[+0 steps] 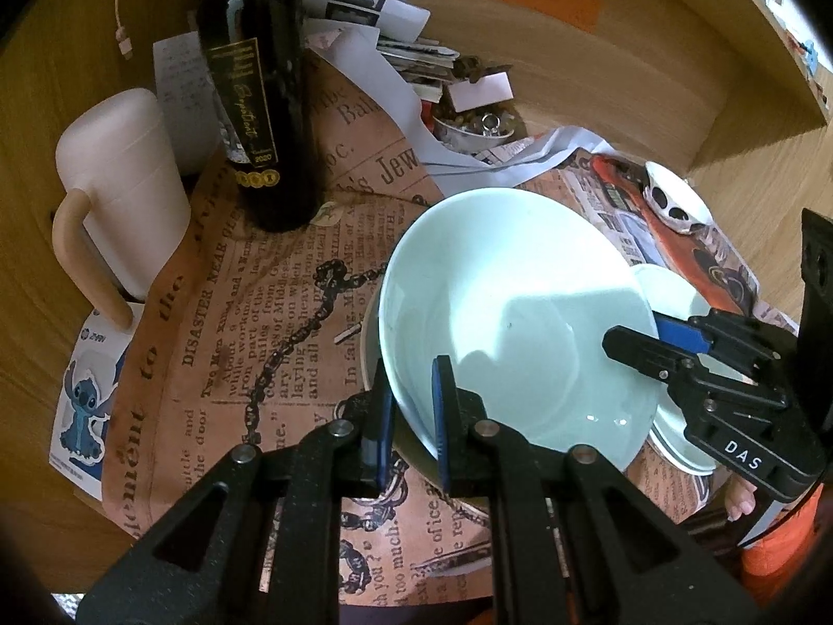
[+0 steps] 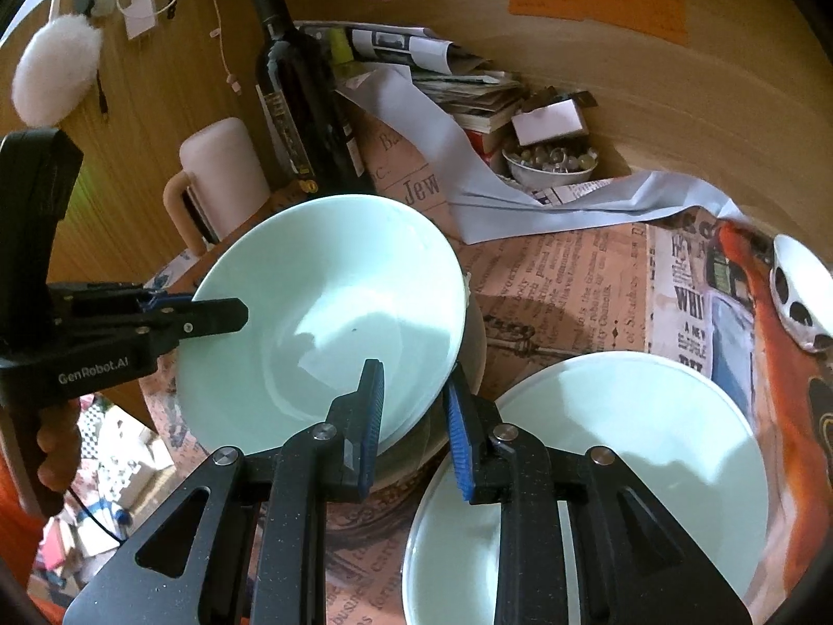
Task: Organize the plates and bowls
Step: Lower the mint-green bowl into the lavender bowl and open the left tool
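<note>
One empty mint bowl (image 2: pixel 333 312) atop another.

One pale green bowl (image 2: pixel 323 312) at centre, one pale green plate (image 2: pixel 625 448) lower right, one dark bottle (image 2: pixel 297 104), one pink mug (image 2: pixel 224 172) and two tongs.
</note>
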The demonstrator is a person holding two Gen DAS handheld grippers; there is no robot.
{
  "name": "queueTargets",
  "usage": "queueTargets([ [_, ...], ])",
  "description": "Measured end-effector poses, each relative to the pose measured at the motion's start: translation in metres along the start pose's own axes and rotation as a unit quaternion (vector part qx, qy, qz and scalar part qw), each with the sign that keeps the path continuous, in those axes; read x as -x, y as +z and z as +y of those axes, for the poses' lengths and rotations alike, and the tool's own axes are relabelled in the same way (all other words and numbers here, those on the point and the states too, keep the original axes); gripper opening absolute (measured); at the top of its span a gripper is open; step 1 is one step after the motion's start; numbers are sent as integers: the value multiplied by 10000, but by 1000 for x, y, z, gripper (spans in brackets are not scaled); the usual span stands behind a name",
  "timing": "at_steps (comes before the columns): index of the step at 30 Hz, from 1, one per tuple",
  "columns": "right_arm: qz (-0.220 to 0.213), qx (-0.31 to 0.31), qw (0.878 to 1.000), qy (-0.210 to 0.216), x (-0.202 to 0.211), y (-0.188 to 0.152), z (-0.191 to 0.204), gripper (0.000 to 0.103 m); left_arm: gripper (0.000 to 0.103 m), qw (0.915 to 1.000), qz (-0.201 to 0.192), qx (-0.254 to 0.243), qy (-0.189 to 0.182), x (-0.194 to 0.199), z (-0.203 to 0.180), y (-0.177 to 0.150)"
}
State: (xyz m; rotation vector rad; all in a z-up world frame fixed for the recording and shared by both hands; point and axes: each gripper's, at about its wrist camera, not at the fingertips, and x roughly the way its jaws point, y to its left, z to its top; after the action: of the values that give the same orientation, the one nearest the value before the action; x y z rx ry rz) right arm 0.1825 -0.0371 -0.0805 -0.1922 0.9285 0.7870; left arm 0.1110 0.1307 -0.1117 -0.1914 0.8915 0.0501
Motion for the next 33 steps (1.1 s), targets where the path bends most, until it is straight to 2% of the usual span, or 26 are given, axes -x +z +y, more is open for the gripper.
queueTargets([
  [9,-10,51,10000,-37,0,1,-1,23,15,9995,182,-261,31,0,-3,3],
  [17,35,270,9995,-130,-1,2,1,23,15,9996,235,-183,-17,4,1,6],
  [19,33,292,9994,-167,-1,2,1,23,27,9996,18,-202,220,11,2,7],
  [20,-7,321,9992,-221,0,2,1,25,47,9992,-150,-230,290,16,3,8],
  [21,-58,331,9990,-290,2,2,1,32,62,9987,-317,-211,330,22,4,9],
  [23,-167,324,9988,-330,6,3,-1,39,64,9981,-471,-138,359,27,7,10],
  [31,-347,171,9985,-377,21,4,-12,42,64,9966,-777,-109,235,41,0,14],
  [33,-469,63,9980,-411,29,5,-19,48,67,9955,-910,-164,222,44,-8,16],
])
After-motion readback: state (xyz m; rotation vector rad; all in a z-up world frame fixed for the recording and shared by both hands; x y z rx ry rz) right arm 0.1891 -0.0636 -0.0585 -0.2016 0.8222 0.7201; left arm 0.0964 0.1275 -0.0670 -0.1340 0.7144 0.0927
